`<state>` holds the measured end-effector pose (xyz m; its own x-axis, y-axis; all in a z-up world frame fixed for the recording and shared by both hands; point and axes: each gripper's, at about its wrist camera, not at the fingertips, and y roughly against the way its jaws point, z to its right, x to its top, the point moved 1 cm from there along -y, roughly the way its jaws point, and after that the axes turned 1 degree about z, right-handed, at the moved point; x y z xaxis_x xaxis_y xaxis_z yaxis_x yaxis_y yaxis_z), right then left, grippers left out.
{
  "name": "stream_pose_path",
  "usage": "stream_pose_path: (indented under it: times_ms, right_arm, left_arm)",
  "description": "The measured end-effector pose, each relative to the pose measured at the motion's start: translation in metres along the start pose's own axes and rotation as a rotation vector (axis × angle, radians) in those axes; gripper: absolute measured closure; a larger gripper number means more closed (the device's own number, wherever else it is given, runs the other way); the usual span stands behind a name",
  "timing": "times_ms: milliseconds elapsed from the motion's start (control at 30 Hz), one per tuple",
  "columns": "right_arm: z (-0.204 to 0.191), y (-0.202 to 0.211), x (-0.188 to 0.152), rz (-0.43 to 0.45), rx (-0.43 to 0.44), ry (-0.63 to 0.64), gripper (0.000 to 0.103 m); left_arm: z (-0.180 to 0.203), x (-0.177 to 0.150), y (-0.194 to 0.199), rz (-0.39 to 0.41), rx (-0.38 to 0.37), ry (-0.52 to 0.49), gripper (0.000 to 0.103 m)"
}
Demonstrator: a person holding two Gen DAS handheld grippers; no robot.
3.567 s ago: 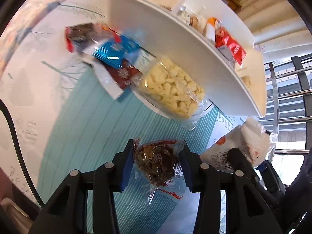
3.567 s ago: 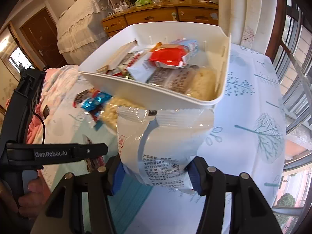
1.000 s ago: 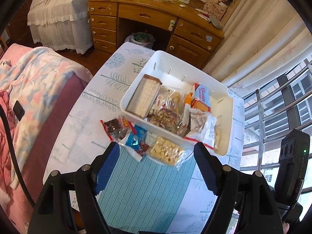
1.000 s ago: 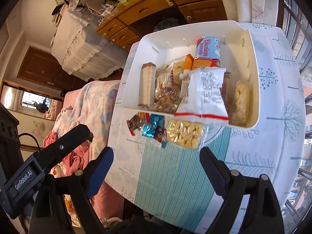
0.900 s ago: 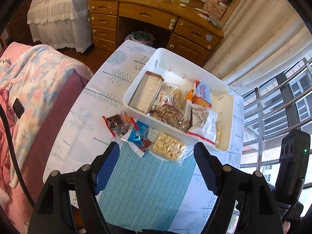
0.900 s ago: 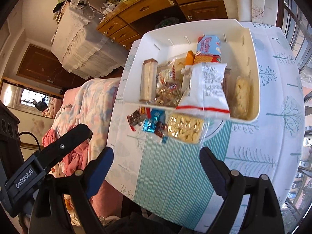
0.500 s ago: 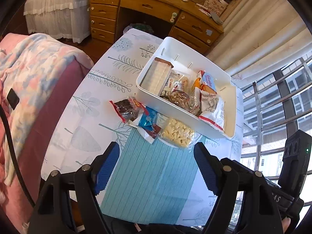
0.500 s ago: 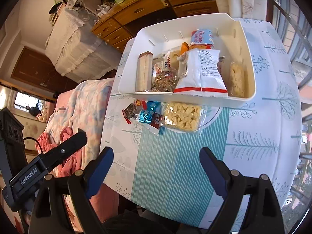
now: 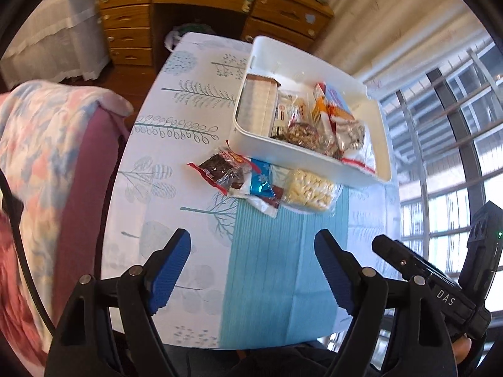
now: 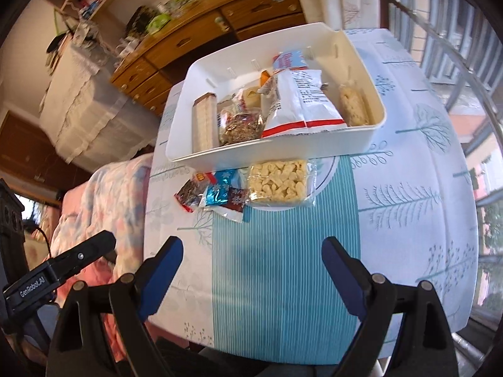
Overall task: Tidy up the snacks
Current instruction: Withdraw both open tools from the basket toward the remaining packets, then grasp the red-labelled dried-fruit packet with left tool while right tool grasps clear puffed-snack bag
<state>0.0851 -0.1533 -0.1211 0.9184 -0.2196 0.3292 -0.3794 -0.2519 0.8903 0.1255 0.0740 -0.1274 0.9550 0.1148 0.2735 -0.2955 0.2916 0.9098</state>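
Observation:
A white bin (image 9: 301, 157) (image 10: 283, 147) on the table holds several snack packs, among them a large white bag (image 10: 301, 100) and a clear bag of brown snacks (image 9: 303, 133). In front of the bin lie a clear pack of pale puffs (image 9: 309, 190) (image 10: 278, 180), a blue wrapper (image 9: 261, 182) (image 10: 218, 190) and a dark red-edged pack (image 9: 220, 171) (image 10: 190, 193). My left gripper (image 9: 253, 259) is open and empty, well back from the snacks above the table's near part. My right gripper (image 10: 251, 267) is open and empty there too.
The table carries a white tree-print cloth with a teal striped runner (image 9: 283, 267) (image 10: 276, 267). A bed with a floral blanket (image 9: 41, 157) lies left. A wooden desk with drawers (image 9: 201, 3) stands behind the table. Window bars (image 9: 446, 144) are at the right.
Both grippers, earlier shut on a dark snack and the white bag, let them go into the bin, opened and drew back high. In the last second both views dropped lower and tilted.

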Motion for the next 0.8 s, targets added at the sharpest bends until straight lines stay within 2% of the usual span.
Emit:
stream_pose_path:
  times_ms: [133, 433, 567, 700, 800]
  right_arm:
    - [-0.006, -0.008, -0.015, 0.047, -0.067, -0.051, 0.013]
    - [-0.023, -0.018, -0.043, 0.156, -0.147, -0.145, 0.013]
    - [-0.029, -0.022, -0.052, 0.212, -0.189, -0.148, 0.013]
    - [-0.033, -0.029, -0.056, 0.253, -0.213, -0.117, 0.012]
    - [-0.034, -0.039, -0.055, 0.289, -0.232, -0.08, 0.012]
  left_arm:
    - [-0.008, 0.01, -0.01, -0.046, -0.018, -0.084, 0.023]
    - [-0.022, 0.03, -0.038, -0.108, -0.018, -0.294, 0.023]
    - [-0.026, 0.035, -0.055, -0.107, -0.003, -0.364, 0.023]
    - [-0.028, 0.038, -0.077, -0.095, -0.036, -0.411, 0.023]
    - [-0.032, 0.04, -0.097, -0.067, -0.034, -0.43, 0.023]
